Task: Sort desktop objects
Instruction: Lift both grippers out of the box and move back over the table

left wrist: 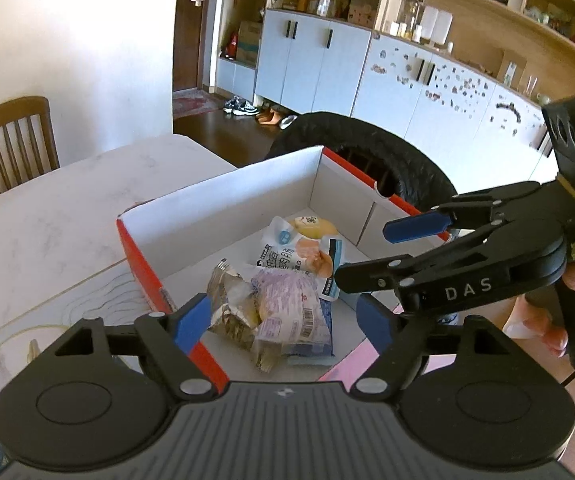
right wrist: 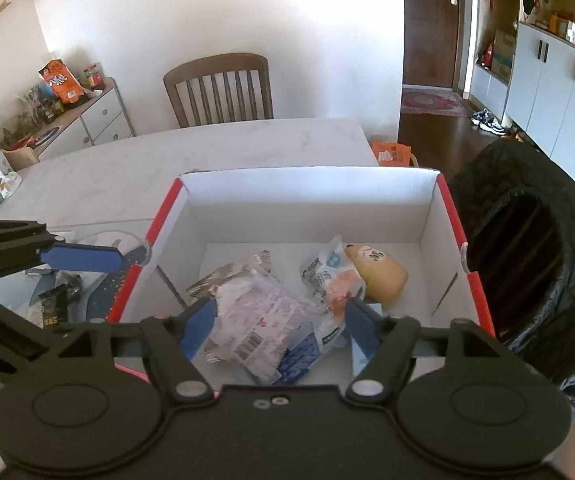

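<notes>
Both your tongs are hanging over the box (right wrist: 307, 184) with jaws wide apart and nothing between the pads: the left gripper (left wrist: 283, 322) and right gripper (right wrist: 279, 326) each just frame the pile below. From the left wrist you can see the right gripper side-on, plus your hand (left wrist: 543, 320) on its handle, which the right view never shows. The right wrist pays that back with the left gripper's blue finger (right wrist: 81, 259) poking in from the left edge, and some dark wrappers (right wrist: 53, 300) still lying on the table (right wrist: 167, 160) outside the box; the left view doesn't catch those. Inside the box, nearest you, sits a pale purple packet (right wrist: 255, 320) on top of a blue one (right wrist: 299, 354), with a crinkly silver wrapper (left wrist: 231, 304) beside it, then a white pouch (left wrist: 287, 256), then a yellow packet (right wrist: 383, 276) toward the far wall. Past the box there's a black bin bag (right wrist: 547, 248) on the right, and a wooden chair (right wrist: 219, 88) at the table's far side.
</notes>
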Demonstrator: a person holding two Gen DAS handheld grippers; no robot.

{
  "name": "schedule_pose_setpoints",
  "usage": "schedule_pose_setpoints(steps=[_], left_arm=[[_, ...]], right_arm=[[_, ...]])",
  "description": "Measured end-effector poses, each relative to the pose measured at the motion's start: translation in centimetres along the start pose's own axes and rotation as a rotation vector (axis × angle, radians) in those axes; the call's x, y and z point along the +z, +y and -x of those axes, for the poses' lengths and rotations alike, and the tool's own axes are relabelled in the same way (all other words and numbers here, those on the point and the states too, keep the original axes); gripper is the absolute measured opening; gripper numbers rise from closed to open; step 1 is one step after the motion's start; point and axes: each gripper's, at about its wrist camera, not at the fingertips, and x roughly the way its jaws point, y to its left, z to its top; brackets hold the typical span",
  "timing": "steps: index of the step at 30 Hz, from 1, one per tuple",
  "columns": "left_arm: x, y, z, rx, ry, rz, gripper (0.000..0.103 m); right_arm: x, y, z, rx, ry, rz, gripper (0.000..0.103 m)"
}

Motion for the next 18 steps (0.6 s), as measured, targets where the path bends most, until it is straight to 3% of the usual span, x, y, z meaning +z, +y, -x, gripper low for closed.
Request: schedule_pose_setpoints(steps=[18], left_arm=[[-3.9, 4.9, 6.6, -0.018, -0.043, 0.04, 0.089]], right_arm=[[-1.9, 7.7, 2.2, -0.015, -0.074, -0.004, 0.09]])
